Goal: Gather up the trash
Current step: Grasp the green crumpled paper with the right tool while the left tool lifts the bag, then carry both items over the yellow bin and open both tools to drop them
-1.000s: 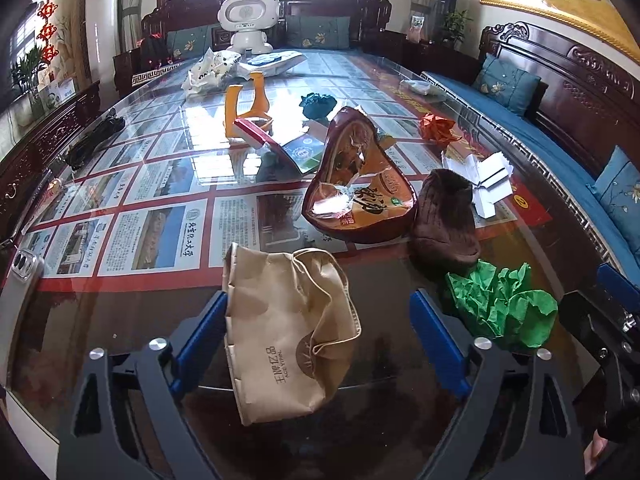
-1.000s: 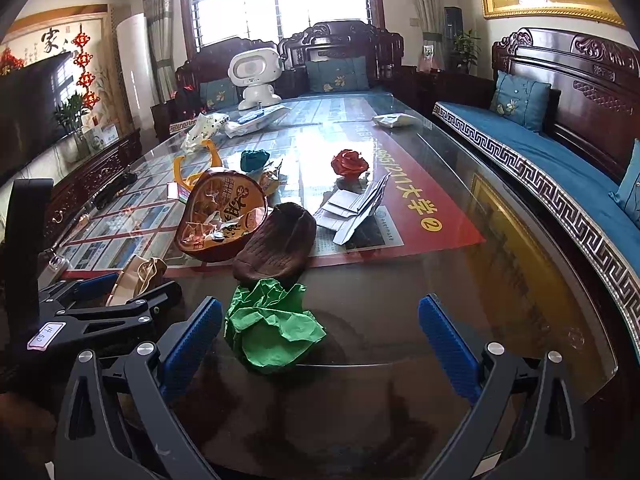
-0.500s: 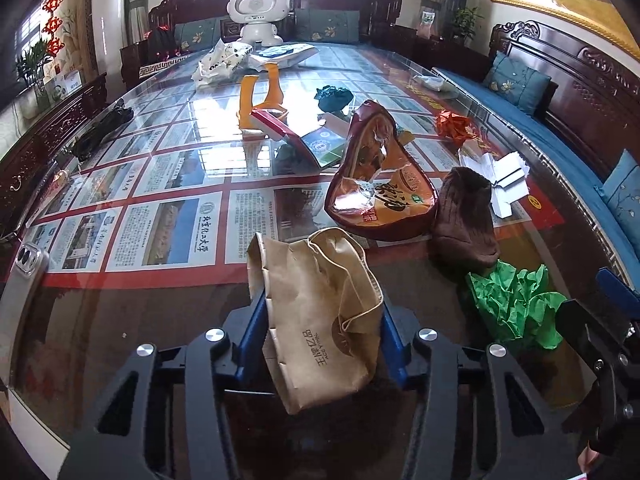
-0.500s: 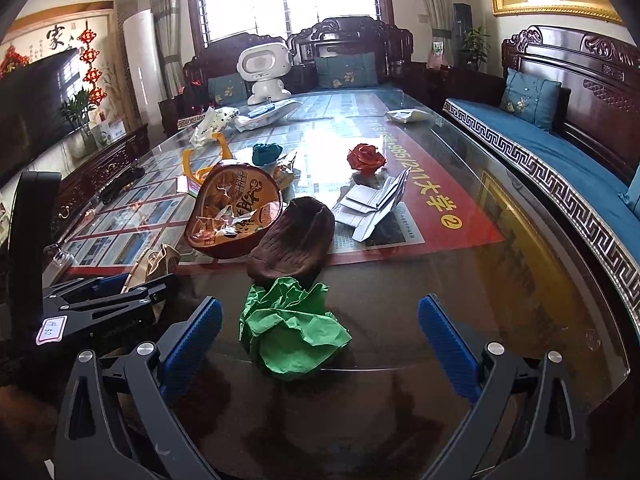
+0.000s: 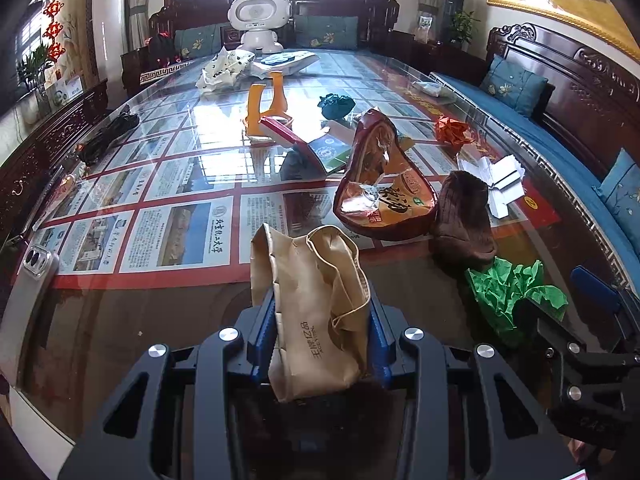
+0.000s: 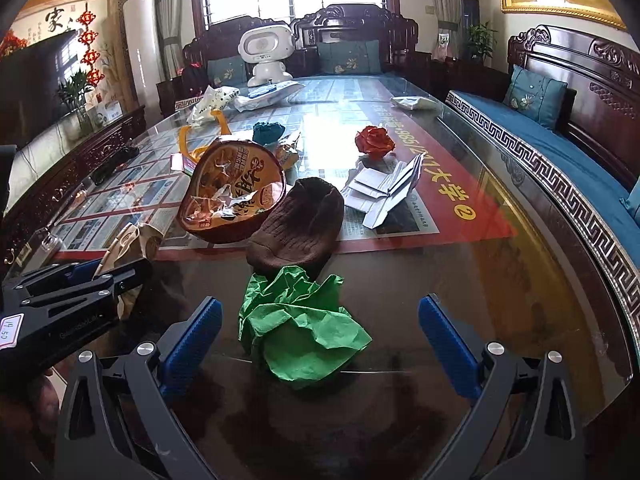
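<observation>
Left hand-held gripper [image 5: 322,332]: jaws closing on the paper bag [image 5: 316,308], blue pads against both sides near its lower half. Bag sits near edge of the tabletop [image 5: 120,320], mouth pointing far. Judged light, soft, creased; it will buckle under squeeze, so a grip across the folded body suits better than the floppy rim.

Right hand-held gripper [image 6: 320,332]: jaws wide, holding nothing, straddling the green paper [image 6: 300,332], which lies crumpled on the glass between the pads, untouched. Judged near weightless, springy; take it at the thick middle wad, not a loose corner.

Just beyond the green paper: brown sock [image 6: 298,226], soft and limp. Left of it, noodle lid [image 6: 232,192], thin, probably slick. Farther right, folded white paper [image 6: 384,196].
</observation>
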The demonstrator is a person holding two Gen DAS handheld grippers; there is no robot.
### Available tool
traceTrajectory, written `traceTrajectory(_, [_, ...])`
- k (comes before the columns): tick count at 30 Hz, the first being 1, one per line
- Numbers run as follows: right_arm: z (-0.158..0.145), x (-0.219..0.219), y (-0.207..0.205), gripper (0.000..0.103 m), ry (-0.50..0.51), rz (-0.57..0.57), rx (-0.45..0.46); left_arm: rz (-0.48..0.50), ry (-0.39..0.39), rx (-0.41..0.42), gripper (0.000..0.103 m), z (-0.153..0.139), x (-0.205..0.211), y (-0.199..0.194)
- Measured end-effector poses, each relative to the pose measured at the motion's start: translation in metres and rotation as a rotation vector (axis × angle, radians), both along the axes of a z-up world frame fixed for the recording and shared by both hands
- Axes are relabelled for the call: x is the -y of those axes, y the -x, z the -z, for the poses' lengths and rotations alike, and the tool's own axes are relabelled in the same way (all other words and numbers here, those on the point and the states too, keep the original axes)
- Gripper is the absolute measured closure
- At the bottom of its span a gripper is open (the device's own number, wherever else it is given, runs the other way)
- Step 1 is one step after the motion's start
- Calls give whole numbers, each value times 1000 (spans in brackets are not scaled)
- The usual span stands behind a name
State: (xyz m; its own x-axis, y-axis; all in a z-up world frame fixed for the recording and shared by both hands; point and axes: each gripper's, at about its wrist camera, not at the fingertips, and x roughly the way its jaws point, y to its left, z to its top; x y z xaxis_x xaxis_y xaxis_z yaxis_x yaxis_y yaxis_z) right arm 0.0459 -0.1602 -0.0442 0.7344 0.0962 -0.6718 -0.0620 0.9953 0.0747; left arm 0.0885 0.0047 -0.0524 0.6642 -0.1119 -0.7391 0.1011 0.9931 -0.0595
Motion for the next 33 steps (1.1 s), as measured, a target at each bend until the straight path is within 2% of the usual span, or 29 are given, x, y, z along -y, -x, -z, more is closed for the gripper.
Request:
traceTrajectory(4, [3, -5, -3, 25, -3, -20, -21, 6, 2, -11, 63, 3, 1, 1])
traceTrajectory(12, [11, -7, -10, 25, 15, -22, -46, 19, 1, -16, 63, 4, 3, 2])
traceTrajectory(13, [12, -7, -10, 28, 15, -24, -47, 20, 2, -16, 63, 4, 3, 2])
traceTrajectory(14, [13, -7, -11, 39, 8, -27, -50, 20, 3, -16, 63, 4, 4, 2])
traceTrajectory(17, [14, -4, -11, 52, -30, -49, -55, 24, 4, -16, 63, 4, 4, 2])
traceTrajectory(33, [-9, -9, 15, 57, -15, -62, -1, 43, -2, 15, 63, -6, 5, 21])
